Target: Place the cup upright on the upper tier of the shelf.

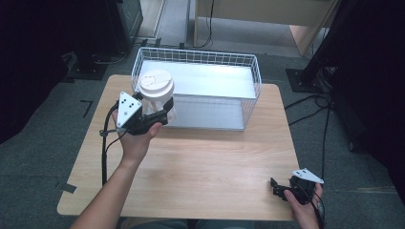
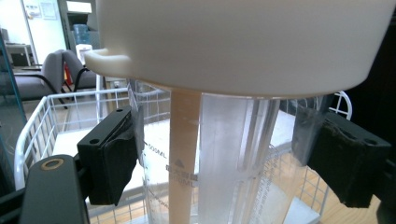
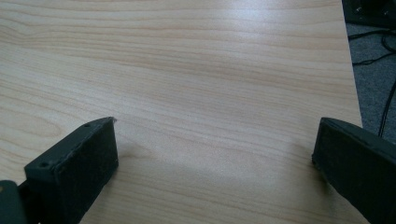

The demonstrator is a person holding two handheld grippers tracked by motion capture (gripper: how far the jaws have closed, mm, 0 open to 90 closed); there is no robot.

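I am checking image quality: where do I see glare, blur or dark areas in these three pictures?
High view: glare whitens the metal floor of the wire basket; corners of the room are nearly black. Left gripper view: the white lid is very close and soft, the clear cup hazy. Right gripper view: the table has a mild sheen; the tool's jaws look blurred.

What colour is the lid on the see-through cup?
Cream-white lid on the clear plastic cup; the high view shows it best.
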